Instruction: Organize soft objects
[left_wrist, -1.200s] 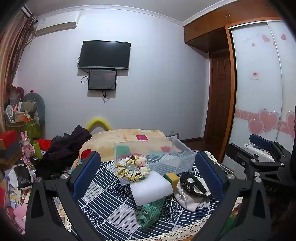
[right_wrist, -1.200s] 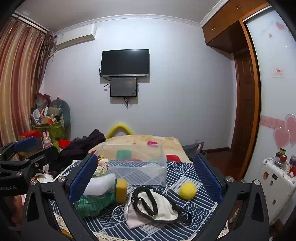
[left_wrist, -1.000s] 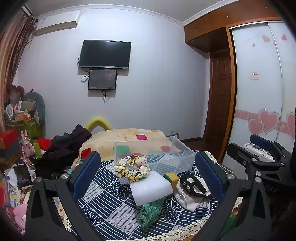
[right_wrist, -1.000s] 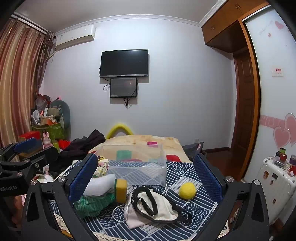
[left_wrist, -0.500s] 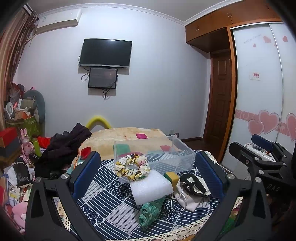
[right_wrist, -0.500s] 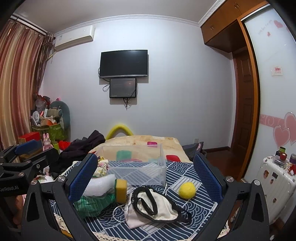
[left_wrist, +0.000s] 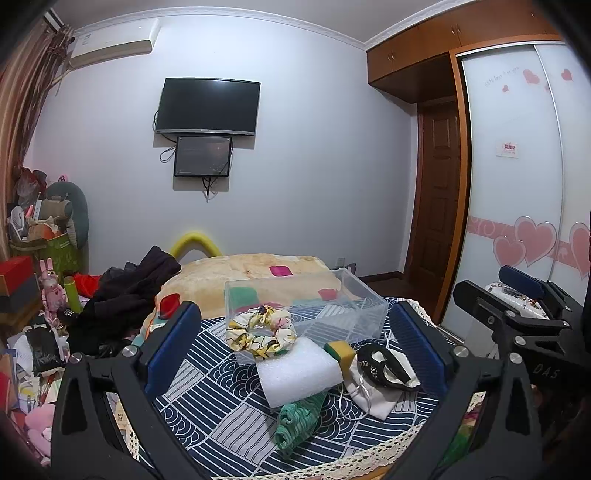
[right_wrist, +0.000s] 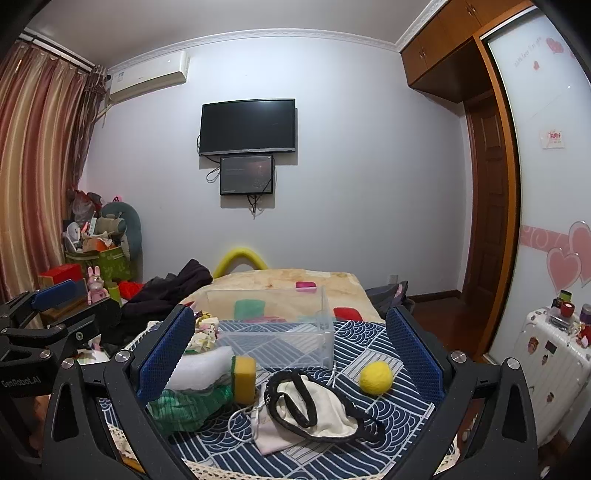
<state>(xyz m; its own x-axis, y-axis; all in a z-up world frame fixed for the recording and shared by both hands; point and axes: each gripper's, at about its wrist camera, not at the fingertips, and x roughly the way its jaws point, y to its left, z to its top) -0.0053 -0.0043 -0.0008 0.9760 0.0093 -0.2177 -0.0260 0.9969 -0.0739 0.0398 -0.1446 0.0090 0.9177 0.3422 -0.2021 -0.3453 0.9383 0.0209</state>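
Both grippers (left_wrist: 295, 343) (right_wrist: 290, 345) spread wide, empty, above clear plastic box (right_wrist: 273, 332), fuzzy yellow ball (right_wrist: 376, 377).

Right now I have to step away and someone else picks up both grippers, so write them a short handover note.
Left gripper: jaws wide open, holding nothing, hanging above the table.
Right gripper: the same, open and empty.
Clear bin sits mid-table on the blue patterned cloth; it looks empty.
Floral scrunchie lies against the bin's left front corner, seemingly outside it.
In front: white foam sheet, yellow-green sponge, green knit cloth, black-trimmed cream cloth on a drawstring pouch.
Yellow ball lies right of the bin.
Done: nothing binned. Left: everything, probably into the bin.
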